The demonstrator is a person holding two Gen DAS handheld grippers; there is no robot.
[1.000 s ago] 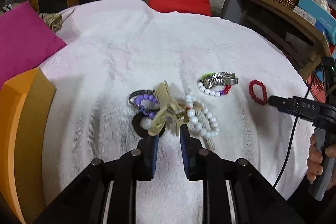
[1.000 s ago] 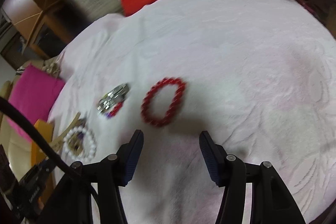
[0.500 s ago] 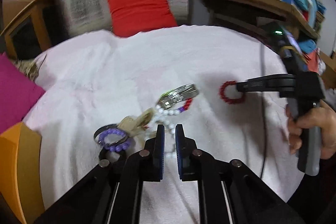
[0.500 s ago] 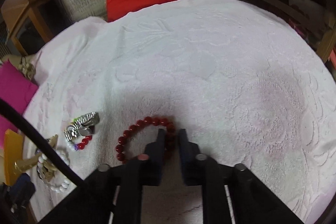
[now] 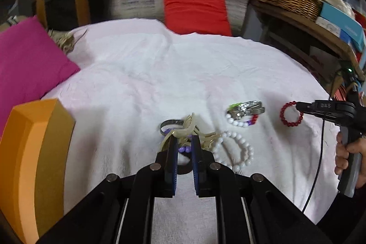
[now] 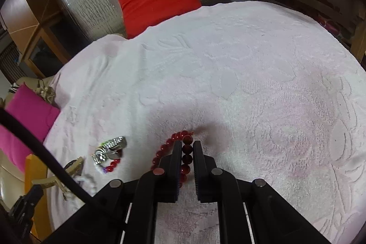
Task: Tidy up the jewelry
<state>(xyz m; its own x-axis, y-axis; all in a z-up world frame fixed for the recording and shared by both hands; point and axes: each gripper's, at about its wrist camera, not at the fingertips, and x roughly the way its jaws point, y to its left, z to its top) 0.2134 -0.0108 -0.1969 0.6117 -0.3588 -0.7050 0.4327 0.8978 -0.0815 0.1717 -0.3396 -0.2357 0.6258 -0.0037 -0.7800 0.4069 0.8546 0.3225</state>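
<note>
Closed since a second back: right gripper [image 6: 185, 148], earlier spread wide short of red bead bracelet [image 6: 176, 152], now pinching one side of its loop. Beads visible in a column between the blue pads; rest of loop lying on the white textured bedspread [image 6: 251, 84]. Same grip seen from left wrist view, tips at loop's right edge [image 5: 291, 114], person's hand [image 5: 347, 152] on the grey handle.

Left gripper [image 5: 184, 141] also narrowed to a slim gap, tips at the tangled pile: beige claw hair clip [image 5: 189, 127], purple bead bracelet [image 5: 183, 149], dark metal bangle [image 5: 170, 123], white pearl bracelet [image 5: 240, 148]. Pads close beside purple beads and clip; actual pinch on anything not clear.

Silver link watch band [image 5: 248, 108], lying over white-red-purple bead strand [image 5: 240, 123], between pile and red bracelet.

Orange box [image 5: 34, 152] at left edge; magenta cushion [image 5: 29, 58], red cushion [image 5: 196, 10] beyond.

Writing: white letters on right gripper arm, blurred, unreadable; teal box [image 5: 343, 24] on shelf, print too small.
</note>
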